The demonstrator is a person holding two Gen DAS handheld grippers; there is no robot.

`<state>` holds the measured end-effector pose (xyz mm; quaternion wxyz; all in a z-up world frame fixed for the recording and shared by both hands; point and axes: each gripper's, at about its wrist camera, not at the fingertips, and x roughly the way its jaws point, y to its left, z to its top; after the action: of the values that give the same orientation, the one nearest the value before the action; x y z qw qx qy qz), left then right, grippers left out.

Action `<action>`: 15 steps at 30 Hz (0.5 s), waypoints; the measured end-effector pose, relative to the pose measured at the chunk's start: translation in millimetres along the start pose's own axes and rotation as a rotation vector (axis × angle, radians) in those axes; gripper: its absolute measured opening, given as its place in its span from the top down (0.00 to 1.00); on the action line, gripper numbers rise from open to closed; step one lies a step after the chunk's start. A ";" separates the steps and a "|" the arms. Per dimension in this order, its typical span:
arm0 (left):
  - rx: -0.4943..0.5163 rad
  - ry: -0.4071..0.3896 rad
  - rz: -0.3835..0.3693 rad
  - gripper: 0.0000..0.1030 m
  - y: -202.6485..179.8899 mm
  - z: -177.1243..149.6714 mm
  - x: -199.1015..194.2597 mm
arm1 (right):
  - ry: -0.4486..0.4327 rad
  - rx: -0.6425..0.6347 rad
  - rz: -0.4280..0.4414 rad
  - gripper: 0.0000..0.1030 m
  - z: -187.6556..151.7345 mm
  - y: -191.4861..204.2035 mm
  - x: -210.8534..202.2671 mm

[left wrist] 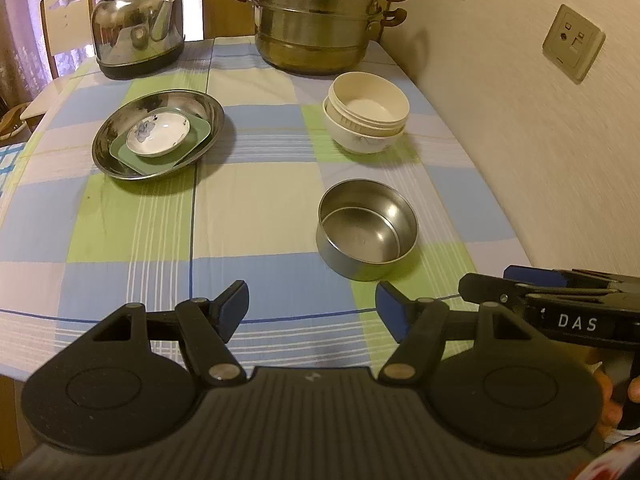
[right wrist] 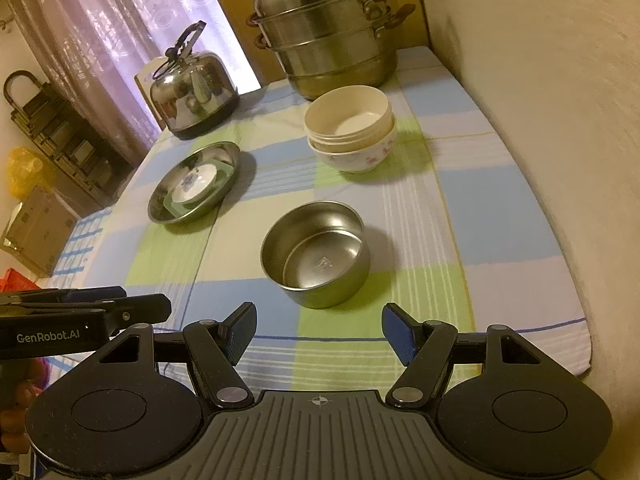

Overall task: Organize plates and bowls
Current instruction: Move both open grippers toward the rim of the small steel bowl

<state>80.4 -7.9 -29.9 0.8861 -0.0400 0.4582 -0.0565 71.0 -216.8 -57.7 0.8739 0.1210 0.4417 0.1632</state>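
Note:
A steel bowl (left wrist: 367,229) (right wrist: 316,254) stands alone on the checked tablecloth, just beyond both grippers. Farther back sit two stacked pale bowls (left wrist: 366,118) (right wrist: 351,134), a cream one nested in a white flowered one. To the left, a steel plate (left wrist: 158,134) (right wrist: 195,182) carries a green square dish and a small white saucer (left wrist: 158,131) (right wrist: 192,184). My left gripper (left wrist: 312,312) is open and holds nothing, low over the near table edge. My right gripper (right wrist: 319,330) is open too, with nothing between its pads, and shows beside the left gripper (left wrist: 560,304).
A shiny kettle (left wrist: 138,28) (right wrist: 194,94) and a tall stacked steamer pot (left wrist: 320,20) (right wrist: 332,36) stand at the table's far end. A wall (left wrist: 540,140) runs along the right edge of the table. A chair (left wrist: 66,20) and a rack (right wrist: 60,136) stand to the left.

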 end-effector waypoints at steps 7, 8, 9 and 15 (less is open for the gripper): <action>0.013 0.017 -0.016 0.34 5.0 10.3 11.8 | 0.004 0.018 -0.012 0.33 3.7 -0.6 7.7; 0.018 0.020 -0.019 0.34 6.2 12.5 14.7 | 0.005 0.023 -0.017 0.33 4.6 -1.2 9.4; 0.022 0.024 -0.022 0.34 7.7 15.3 18.5 | 0.008 0.028 -0.023 0.33 5.6 -1.9 11.2; 0.044 0.058 -0.041 0.34 17.1 28.7 38.8 | 0.018 0.067 -0.061 0.33 13.5 -6.0 24.0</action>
<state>127.2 4.3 -46.8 0.8717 -0.0285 0.4816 -0.0858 96.5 -213.8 -69.5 0.8699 0.1350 0.4583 0.1225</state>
